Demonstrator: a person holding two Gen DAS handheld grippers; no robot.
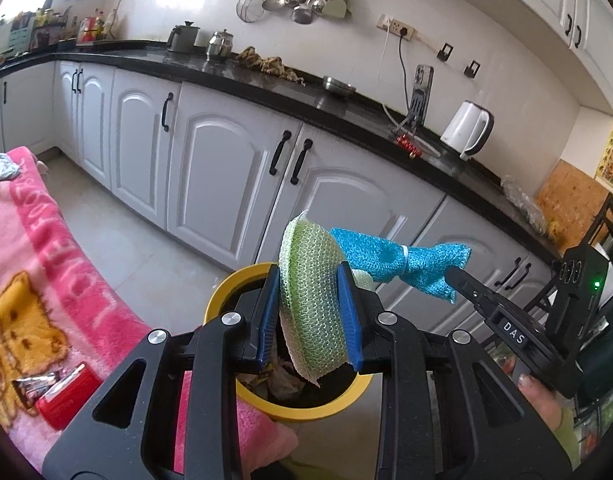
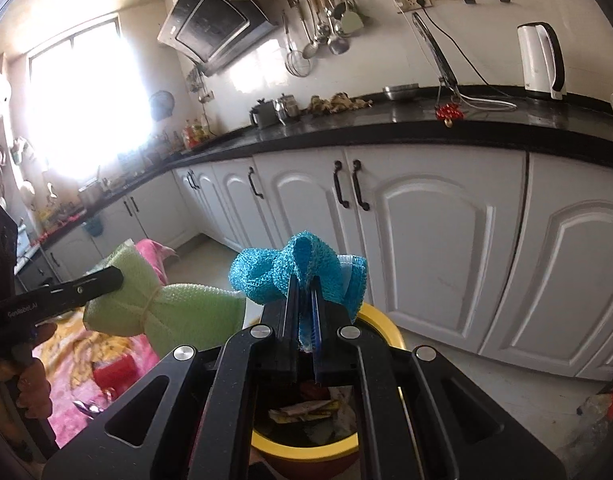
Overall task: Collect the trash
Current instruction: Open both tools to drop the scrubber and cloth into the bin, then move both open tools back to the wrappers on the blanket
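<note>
You hold two scrubbers above the bin (image 1: 306,412): the left scrubber (image 1: 312,300) sits directly over its opening, the right scrubber (image 1: 394,262) just beside it. Cabinets (image 1: 210,176) stand behind; a blanket (image 1: 38,280) lies left.

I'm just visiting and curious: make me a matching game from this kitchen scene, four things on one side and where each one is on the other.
Things:
1. green scrubber
2. blue scrubber
3. white kettle
4. yellow-rimmed bin

Places:
A. on the black countertop
B. on the floor, below both tools
C. clamped in the left tool
D. clamped in the right tool

Pairs: 1-C, 2-D, 3-A, 4-B
</note>
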